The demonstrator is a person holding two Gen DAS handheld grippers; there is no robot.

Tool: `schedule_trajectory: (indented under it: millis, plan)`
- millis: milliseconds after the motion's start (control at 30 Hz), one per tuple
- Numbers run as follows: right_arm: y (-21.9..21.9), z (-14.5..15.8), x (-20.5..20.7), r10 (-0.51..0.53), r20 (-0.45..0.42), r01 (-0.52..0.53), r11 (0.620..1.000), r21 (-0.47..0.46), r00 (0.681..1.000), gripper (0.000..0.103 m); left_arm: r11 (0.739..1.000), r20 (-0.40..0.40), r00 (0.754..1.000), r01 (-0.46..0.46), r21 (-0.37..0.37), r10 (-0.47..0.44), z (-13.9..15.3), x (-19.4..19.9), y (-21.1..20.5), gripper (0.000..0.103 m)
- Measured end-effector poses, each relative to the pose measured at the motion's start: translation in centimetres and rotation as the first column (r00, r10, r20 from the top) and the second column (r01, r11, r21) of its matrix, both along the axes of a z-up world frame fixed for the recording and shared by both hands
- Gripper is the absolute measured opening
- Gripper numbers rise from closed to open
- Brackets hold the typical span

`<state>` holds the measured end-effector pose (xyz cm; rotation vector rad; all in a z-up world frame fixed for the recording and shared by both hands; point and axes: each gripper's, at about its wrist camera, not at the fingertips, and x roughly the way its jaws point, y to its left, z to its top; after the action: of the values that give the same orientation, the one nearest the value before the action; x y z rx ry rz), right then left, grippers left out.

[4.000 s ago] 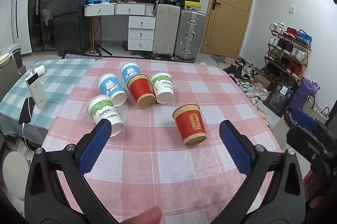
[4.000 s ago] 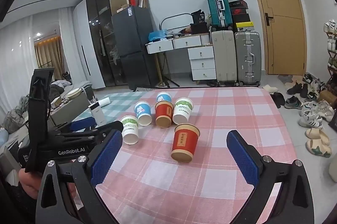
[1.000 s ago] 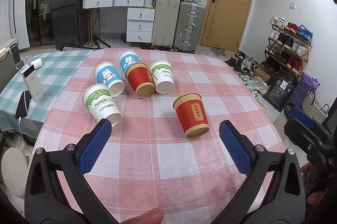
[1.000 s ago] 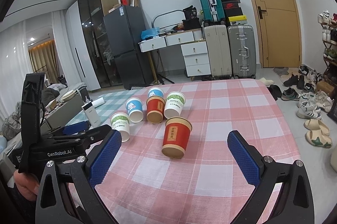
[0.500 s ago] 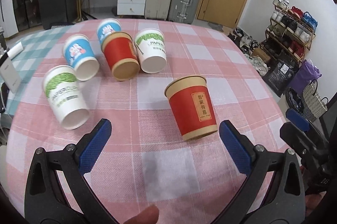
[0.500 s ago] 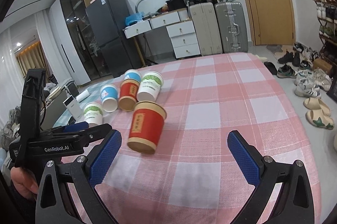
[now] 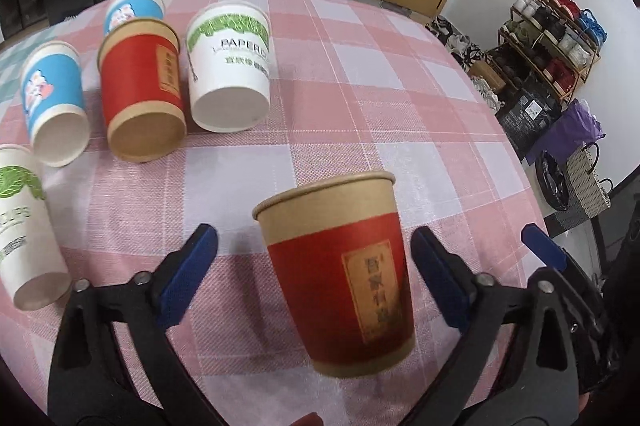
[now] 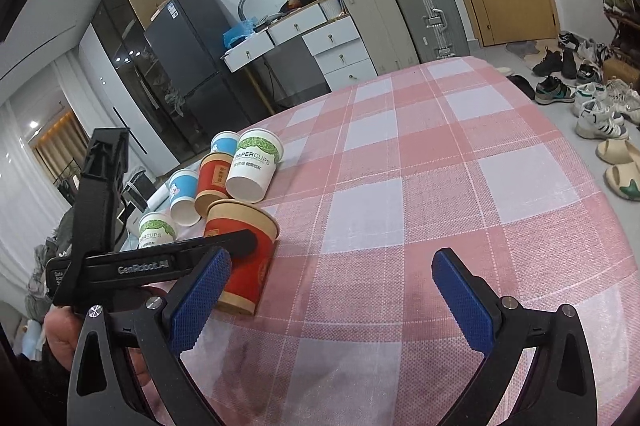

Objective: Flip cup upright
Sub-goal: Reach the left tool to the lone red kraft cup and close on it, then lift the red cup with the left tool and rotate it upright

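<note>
Left claw [image 7: 314, 272], jaws spread wide, is held low over the bench [image 7: 360, 98] with the red cup [image 7: 344, 258] between its blue pads [image 7: 188, 274]; neither pad touches the cup. In the right wrist view the left claw's black finger crosses in front of the cup's upper wall. Right claw [image 8: 328, 296], also wide and holding nothing, hovers beside the red cup, on its door-facing side, over bare checked cloth. A hand [image 8: 60, 330] grips the left claw's handle.

The red cup stands on the bench with its long axis near vertical; which end is up cannot be told with certainty.

Compared with half a second ago, the left claw has advanced and dropped, so the cup now fills the gap between its pads rather than lying beyond them.

Beyond the red cup lie five more paper cups [image 7: 228, 66] on their sides in a loose cluster.
</note>
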<state>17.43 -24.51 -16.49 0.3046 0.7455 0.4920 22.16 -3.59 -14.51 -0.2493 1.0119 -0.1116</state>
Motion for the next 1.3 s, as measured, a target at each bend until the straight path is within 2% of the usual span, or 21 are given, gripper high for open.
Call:
schedule_trajectory:
  millis: [33, 67, 133, 300, 400, 633, 900, 1067, 1133, 1300]
  plan:
    - [-0.1, -0.2, 0.3, 0.007, -0.008, -0.007, 1.0, 0.01, 1.0, 0.103, 1.0, -0.017, 1.0, 0.009, -0.01, -0.009, -0.5, 0.6, -0.1, 0.08]
    - [-0.1, -0.3, 0.3, 0.011, -0.015, -0.011, 1.0, 0.02, 1.0, 0.103, 1.0, -0.033, 0.999, 0.02, -0.018, -0.02, -1.1, 1.3, -0.3, 0.067]
    - [-0.5, -0.7, 0.7, 0.026, -0.038, -0.024, 0.998, 0.065, 0.999, 0.103, 1.0, -0.032, 0.999, 0.02, -0.007, -0.021, -1.9, 2.1, -0.5, 0.06]
    - [-0.6, -0.9, 0.5, 0.031, -0.036, -0.028, 0.995, 0.097, 0.999, 0.103, 0.998, -0.04, 0.999, 0.034, -0.052, -0.036, -3.0, 3.6, -1.1, 0.058]
    - [-0.6, -0.5, 0.2, 0.025, -0.02, -0.023, 0.997, 0.08, 0.999, 0.103, 0.997, -0.049, 0.998, 0.029, -0.078, -0.033, -3.1, 4.4, -1.2, 0.058]
    - [-0.2, 0.8, -1.1, 0.021, -0.001, -0.021, 0.999, 0.048, 1.0, 0.103, 0.996, 0.005, 0.999, 0.04, -0.075, -0.04, -0.5, 2.7, -1.5, 0.057]
    - [1.6, 2.8, -4.7, 0.055, 0.035, -0.055, 0.998, 0.007, 0.998, 0.103, 0.994, 0.071, 0.997, 0.023, -0.106, -0.015, 3.2, -0.9, -1.0, 0.057]
    - [2.2, 4.1, -7.1, 0.05, 0.06, -0.05, 0.999, -0.005, 0.997, 0.103, 0.994, 0.146, 0.989, 0.05, -0.092, -0.037, 7.3, -6.0, -0.1, 0.057]
    - [2.5, 4.7, -8.2, 0.052, 0.074, -0.051, 0.999, -0.013, 0.996, 0.103, 0.994, 0.171, 0.984, 0.058, -0.097, -0.041, 9.5, -10.3, 1.5, 0.057]
    - [3.2, 5.7, -10.7, 0.059, 0.099, -0.057, 0.998, -0.024, 0.993, 0.103, 0.994, 0.216, 0.975, 0.068, -0.083, -0.049, 12.5, -15.5, 2.2, 0.058]
